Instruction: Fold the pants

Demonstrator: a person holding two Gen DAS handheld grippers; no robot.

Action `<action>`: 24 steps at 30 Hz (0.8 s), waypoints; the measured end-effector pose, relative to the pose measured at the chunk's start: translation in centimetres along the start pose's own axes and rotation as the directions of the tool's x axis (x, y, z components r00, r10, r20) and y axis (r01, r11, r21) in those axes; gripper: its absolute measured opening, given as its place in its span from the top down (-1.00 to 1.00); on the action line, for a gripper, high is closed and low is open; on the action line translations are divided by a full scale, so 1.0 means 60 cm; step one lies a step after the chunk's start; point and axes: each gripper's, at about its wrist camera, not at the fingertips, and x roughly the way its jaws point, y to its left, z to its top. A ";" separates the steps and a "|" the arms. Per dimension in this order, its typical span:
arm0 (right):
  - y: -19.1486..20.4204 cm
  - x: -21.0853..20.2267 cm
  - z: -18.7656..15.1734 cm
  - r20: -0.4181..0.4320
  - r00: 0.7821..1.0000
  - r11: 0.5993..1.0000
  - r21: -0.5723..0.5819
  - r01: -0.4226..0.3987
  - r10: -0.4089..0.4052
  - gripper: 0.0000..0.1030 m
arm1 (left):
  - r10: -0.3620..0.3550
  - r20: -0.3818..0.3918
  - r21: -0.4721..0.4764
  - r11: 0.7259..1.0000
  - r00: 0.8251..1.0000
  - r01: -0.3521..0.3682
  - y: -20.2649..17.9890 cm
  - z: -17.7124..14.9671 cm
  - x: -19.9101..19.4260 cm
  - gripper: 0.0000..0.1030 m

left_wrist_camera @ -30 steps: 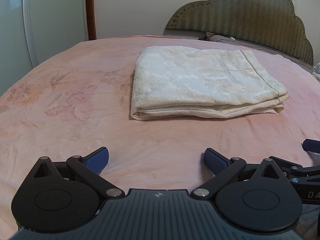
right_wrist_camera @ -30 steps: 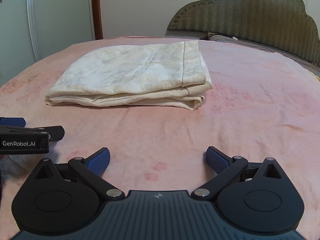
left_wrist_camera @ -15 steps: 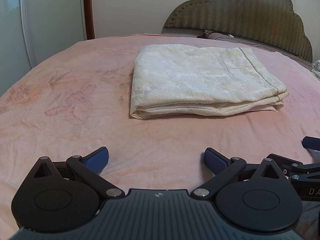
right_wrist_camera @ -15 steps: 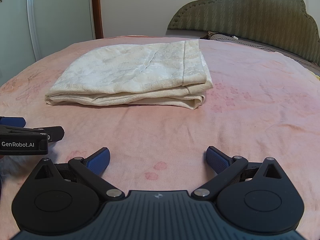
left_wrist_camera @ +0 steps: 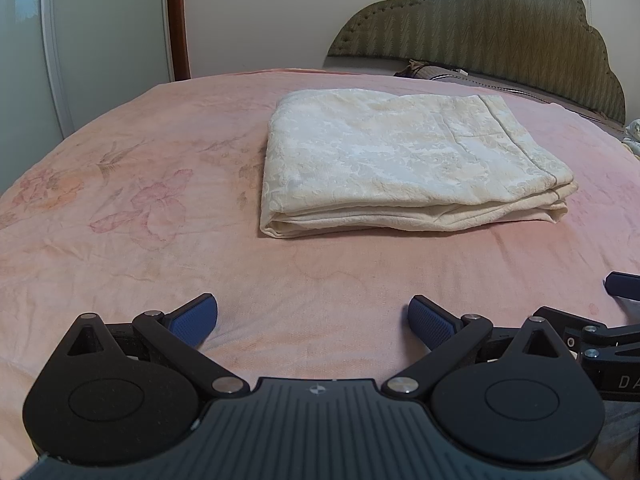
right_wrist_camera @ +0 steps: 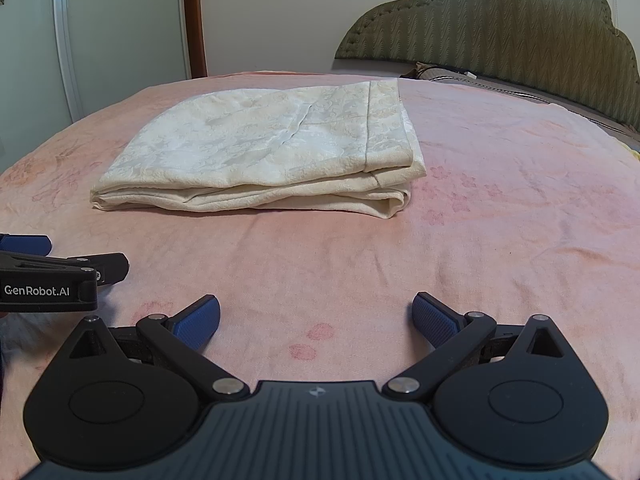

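A: Now, item one: the pants (left_wrist_camera: pixel 404 164). How are they looking?

B: Cream cloth with a pale woven floral pattern, lying folded into a flat, several-layered rectangle. Stacked fold edges are facing the cameras, and a stitched hem band is running along the right side. In the right wrist view the same pants (right_wrist_camera: pixel 272 148) are sitting left of centre, with a crease showing across the top layer.

A: Where are they resting?

B: On the pink bedspread (left_wrist_camera: pixel 120 220), which is showing faded flower prints, about mid-bed and well apart from both tools.

A: Item two: the grippers?

B: The left gripper (left_wrist_camera: pixel 313 318) is hovering over bare bedspread near the front edge, blue pads spread wide, gripping nothing. The right gripper (right_wrist_camera: pixel 316 318) is sitting likewise, wide apart and empty. Each is peeking into the other's view at the edge.

A: Surroundings?

B: An olive padded headboard (left_wrist_camera: pixel 512 28) is standing behind the bed, with a dark pillow (left_wrist_camera: pixel 440 72) lying at its foot. A white wardrobe door (right_wrist_camera: pixel 120 32) with flower decals is standing at left, beside a brown wooden post (right_wrist_camera: pixel 194 16).

A: Anything lying between tools and cloth?

B: Only open bedspread is lying between them.
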 end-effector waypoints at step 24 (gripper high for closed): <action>0.003 0.000 -0.001 -0.001 1.000 1.000 -0.009 0.002 -0.002 -1.00 | -0.003 -0.001 0.002 1.000 1.000 0.003 -0.001 0.000 -0.001 -1.00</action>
